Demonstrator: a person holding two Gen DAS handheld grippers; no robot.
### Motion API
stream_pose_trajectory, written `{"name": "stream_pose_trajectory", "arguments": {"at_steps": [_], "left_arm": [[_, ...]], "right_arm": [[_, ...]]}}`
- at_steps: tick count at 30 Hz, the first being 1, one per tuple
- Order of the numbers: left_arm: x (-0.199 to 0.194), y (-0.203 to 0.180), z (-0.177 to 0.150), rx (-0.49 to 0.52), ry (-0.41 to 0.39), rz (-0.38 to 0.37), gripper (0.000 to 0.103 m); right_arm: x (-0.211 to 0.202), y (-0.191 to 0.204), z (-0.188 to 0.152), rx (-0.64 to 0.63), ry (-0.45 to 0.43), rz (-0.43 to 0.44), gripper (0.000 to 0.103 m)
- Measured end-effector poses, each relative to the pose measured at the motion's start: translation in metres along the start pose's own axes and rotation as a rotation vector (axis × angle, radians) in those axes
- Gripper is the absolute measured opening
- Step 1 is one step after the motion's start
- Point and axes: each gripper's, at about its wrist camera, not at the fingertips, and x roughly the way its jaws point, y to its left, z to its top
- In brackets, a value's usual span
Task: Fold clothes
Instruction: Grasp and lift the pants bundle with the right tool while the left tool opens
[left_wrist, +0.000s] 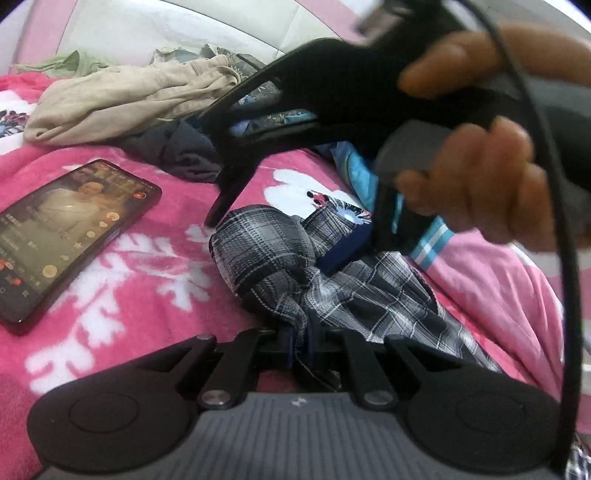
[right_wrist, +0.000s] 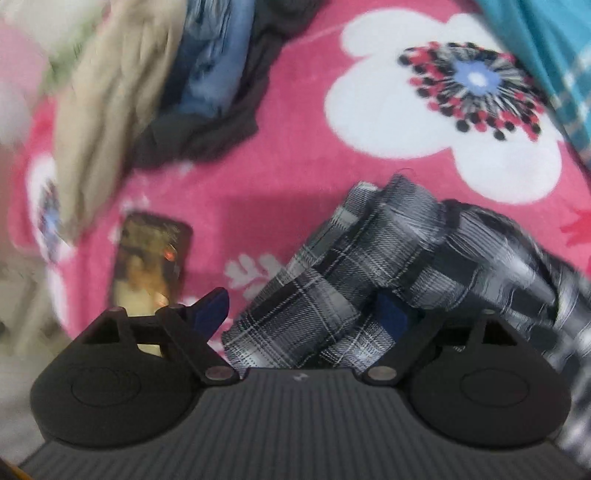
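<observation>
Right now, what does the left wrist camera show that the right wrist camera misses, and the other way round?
Only the left view shows a person's hand holding the right claw, and the left claw shut on the plaid garment.

Only the right view shows the whole white flower printed on the blanket, and the right claw's jaws open around the plaid cloth.

Both show the phone, the beige garment, the dark garment and the pink blanket.
</observation>
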Motion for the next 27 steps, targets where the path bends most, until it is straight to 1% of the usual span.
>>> {"name": "stream_pose_trajectory", "arguments": {"at_steps": [3, 5, 7, 8, 9, 10, 12, 13, 14, 15, 16, 17, 18, 19, 21, 22, 23, 27], "left_arm": [[-0.001, -0.002, 0.000, 0.012, -0.001, 0.006, 0.006], [0.000, -0.003, -0.001, 0.017, -0.002, 0.006, 0.006], [-0.001, -0.005, -0.002, 0.022, -0.002, 0.005, 0.006], [-0.001, -0.005, -0.002, 0.024, -0.002, 0.003, 0.006], [-0.001, -0.006, -0.002, 0.027, -0.002, 0.002, 0.006], [-0.001, -0.006, -0.002, 0.028, -0.002, 0.002, 0.006], [-0.001, -0.006, -0.001, 0.032, -0.002, 0.000, 0.006], [-0.001, -0.006, -0.002, 0.033, -0.002, -0.002, 0.006], [-0.001, -0.006, -0.001, 0.033, -0.001, -0.009, 0.007], [-0.002, -0.006, -0.001, 0.031, 0.001, -0.019, 0.008], [-0.002, -0.005, -0.001, 0.029, 0.004, -0.033, 0.012], [-0.003, -0.005, 0.000, 0.027, 0.010, -0.054, 0.022], [-0.004, -0.005, 0.000, 0.026, 0.016, -0.076, 0.028], [-0.006, -0.006, 0.000, 0.031, 0.015, -0.099, 0.035], [-0.010, -0.010, -0.001, 0.046, 0.009, -0.145, 0.041], [-0.012, -0.013, -0.002, 0.061, 0.008, -0.176, 0.050], [-0.015, -0.017, -0.004, 0.077, 0.007, -0.209, 0.056], [-0.018, -0.031, -0.012, 0.107, 0.048, -0.336, 0.059]], "right_arm": [[0.012, 0.023, 0.003, -0.095, 0.059, -0.103, 0.089], [0.017, 0.032, -0.001, -0.144, 0.071, -0.151, 0.088], [0.019, 0.036, -0.007, -0.185, 0.065, -0.174, 0.084], [0.018, 0.035, -0.011, -0.195, 0.056, -0.176, 0.080], [0.015, 0.032, -0.014, -0.199, 0.044, -0.172, 0.075], [0.013, 0.030, -0.017, -0.201, 0.033, -0.170, 0.071], [0.007, 0.024, -0.023, -0.206, 0.005, -0.173, 0.052], [0.003, 0.021, -0.027, -0.209, -0.013, -0.173, 0.047], [-0.001, 0.018, -0.031, -0.212, -0.031, -0.172, 0.037], [-0.007, 0.014, -0.034, -0.210, -0.051, -0.162, 0.029], [-0.013, 0.010, -0.038, -0.204, -0.076, -0.145, 0.027], [-0.020, 0.005, -0.042, -0.195, -0.101, -0.128, 0.025], [-0.027, -0.002, -0.047, -0.186, -0.129, -0.107, 0.024], [-0.035, -0.007, -0.049, -0.178, -0.158, -0.090, 0.023], [-0.051, -0.020, -0.056, -0.141, -0.226, -0.054, 0.022], [-0.059, -0.027, -0.059, -0.114, -0.258, -0.035, 0.022], [-0.070, -0.036, -0.066, -0.094, -0.298, -0.016, 0.022], [-0.112, -0.077, -0.097, -0.001, -0.454, 0.036, 0.022]]}}
